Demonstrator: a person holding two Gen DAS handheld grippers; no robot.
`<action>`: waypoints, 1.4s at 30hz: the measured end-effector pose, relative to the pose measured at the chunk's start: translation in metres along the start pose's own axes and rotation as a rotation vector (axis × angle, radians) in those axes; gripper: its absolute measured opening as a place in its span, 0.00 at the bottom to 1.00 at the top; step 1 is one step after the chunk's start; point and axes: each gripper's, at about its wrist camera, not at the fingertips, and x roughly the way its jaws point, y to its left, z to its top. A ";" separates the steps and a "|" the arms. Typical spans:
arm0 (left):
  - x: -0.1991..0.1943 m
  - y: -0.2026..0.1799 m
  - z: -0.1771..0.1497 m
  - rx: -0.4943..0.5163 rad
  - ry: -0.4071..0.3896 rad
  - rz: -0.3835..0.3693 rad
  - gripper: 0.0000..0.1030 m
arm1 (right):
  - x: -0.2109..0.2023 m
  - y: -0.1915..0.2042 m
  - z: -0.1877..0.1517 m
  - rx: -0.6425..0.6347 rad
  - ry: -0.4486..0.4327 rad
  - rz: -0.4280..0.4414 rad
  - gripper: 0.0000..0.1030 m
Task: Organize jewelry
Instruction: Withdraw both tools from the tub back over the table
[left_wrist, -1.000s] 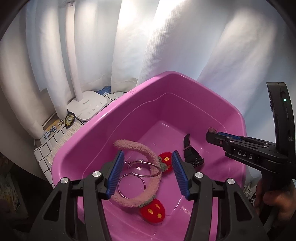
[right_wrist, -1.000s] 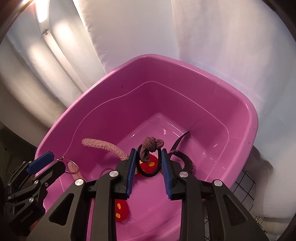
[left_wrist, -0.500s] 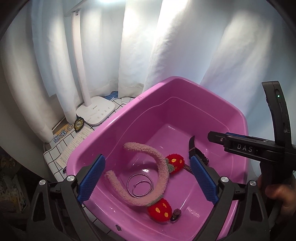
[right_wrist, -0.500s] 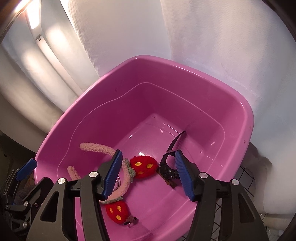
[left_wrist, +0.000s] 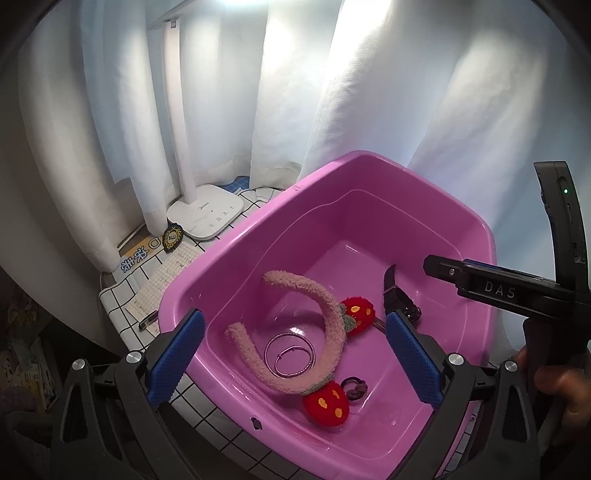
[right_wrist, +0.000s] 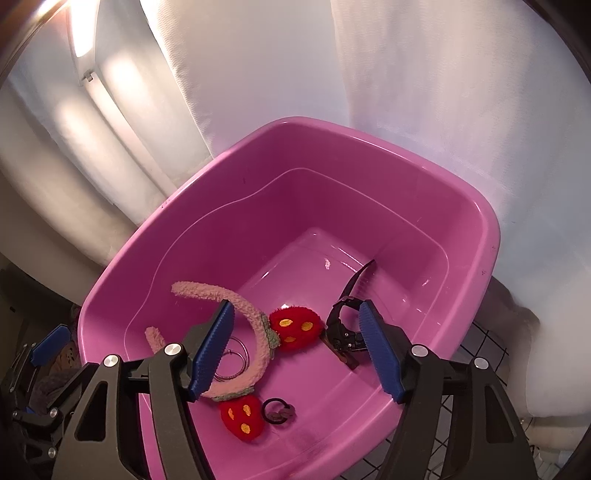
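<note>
Pink basin (left_wrist: 236, 254) on checked cloth (left_wrist: 122, 295), holding:
- fuzzy pink headband (left_wrist: 328, 321) with two red strawberries, mid-floor;
- silver hoops (left_wrist: 290, 354) inside the headband's curve;
- dark hair tie (right_wrist: 279, 410) just beside the nearer strawberry;
- black watch (right_wrist: 345, 330) toward the basin's right wall.

Left gripper (left_wrist: 293, 362): jaws spread wide and opening, empty, above the basin's near rim. Right gripper (right_wrist: 297, 350): jaws opening, nothing clasped, above the basin.

White lamp base (left_wrist: 207, 214) left of the basin.

We see a counter (left_wrist: 221, 417) covered in a white cloth with a black grid. The pink basin (left_wrist: 236, 258) sits on it. Toward the counter's far left corner stand a white lamp base (left_wrist: 207, 216), a gridded notepad (left_wrist: 162, 280), a pen (left_wrist: 147, 319) and a small dark badge (left_wrist: 172, 236).
</note>
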 end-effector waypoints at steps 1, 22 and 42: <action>-0.002 0.001 0.000 -0.003 -0.002 0.001 0.93 | -0.001 0.000 0.000 0.000 -0.002 -0.002 0.65; -0.047 -0.008 -0.022 0.034 -0.052 0.034 0.94 | -0.067 0.003 -0.050 0.010 -0.090 -0.057 0.72; -0.115 -0.105 -0.099 0.147 -0.085 -0.080 0.94 | -0.205 -0.075 -0.243 0.144 -0.249 -0.104 0.72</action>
